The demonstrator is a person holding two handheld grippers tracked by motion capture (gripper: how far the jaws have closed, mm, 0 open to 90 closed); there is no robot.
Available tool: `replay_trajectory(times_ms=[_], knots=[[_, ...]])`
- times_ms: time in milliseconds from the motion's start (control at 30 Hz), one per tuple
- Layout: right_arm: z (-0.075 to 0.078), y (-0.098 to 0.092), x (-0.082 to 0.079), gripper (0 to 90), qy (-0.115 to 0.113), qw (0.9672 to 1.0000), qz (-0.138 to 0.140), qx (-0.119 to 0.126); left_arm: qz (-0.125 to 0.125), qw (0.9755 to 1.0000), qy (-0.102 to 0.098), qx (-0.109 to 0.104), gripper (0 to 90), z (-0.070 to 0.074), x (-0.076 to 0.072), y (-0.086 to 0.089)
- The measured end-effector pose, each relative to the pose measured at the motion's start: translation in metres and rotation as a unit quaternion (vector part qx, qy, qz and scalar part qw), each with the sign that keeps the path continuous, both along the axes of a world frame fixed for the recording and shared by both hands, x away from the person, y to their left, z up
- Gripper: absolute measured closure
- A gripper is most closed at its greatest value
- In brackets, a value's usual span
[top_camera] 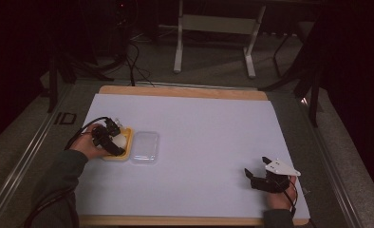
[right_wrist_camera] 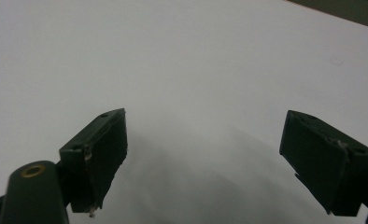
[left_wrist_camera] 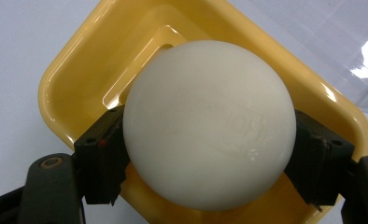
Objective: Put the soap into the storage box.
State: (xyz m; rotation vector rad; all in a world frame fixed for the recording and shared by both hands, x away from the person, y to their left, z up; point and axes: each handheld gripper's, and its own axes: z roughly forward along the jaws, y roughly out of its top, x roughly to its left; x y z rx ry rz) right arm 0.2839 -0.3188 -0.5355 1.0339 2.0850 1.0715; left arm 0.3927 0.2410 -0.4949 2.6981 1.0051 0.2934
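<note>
Left claw [left_wrist_camera: 205, 154] grips the white ball [left_wrist_camera: 209, 123] over the yellow tray [left_wrist_camera: 67, 79], at nine o'clock on the table [top_camera: 213, 128]. Smooth, round surface: slip risk, ball may roll off. Right claw [right_wrist_camera: 219, 158] stands wide, empty, at five o'clock.

Clear lid [top_camera: 144, 147] sits just right of yellow tray [top_camera: 126, 153], blocking that side; sheet [top_camera: 209, 137] beyond is open.

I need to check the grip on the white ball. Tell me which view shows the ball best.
The left gripper view: the white ball is large and sharp there, clamped between the left gripper's black pads above the yellow tray. In the high view the ball is a small pale patch, partly covered by the gripper. The right gripper view looks at bare table.
</note>
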Motion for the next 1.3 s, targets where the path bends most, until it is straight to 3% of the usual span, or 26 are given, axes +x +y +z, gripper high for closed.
replay_trajectory(times_ms=[233,600,767,967,1300], knots=[[0.000,0.000,0.000,15.0,0.001,1.0000,0.001,0.000,-0.007,0.9995,0.028,0.009,21.4,-0.001,0.002,-0.003],[0.000,0.000,0.000,15.0,0.001,1.0000,0.004,-0.002,-0.006,0.9997,0.023,0.009,12.9,0.010,0.001,-0.002],[0.000,0.000,0.000,15.0,0.001,1.0000,0.004,-0.002,-0.007,0.9998,0.011,0.013,11.3,0.019,-0.003,0.002],[0.000,0.000,0.000,15.0,0.002,1.0000,0.004,-0.002,-0.011,0.9993,-0.016,-0.031,15.4,0.035,-0.011,0.006],[0.000,0.001,0.000,14.9,0.004,1.0000,0.005,-0.003,-0.035,0.9959,-0.048,-0.068,18.3,0.049,-0.025,-0.008]])
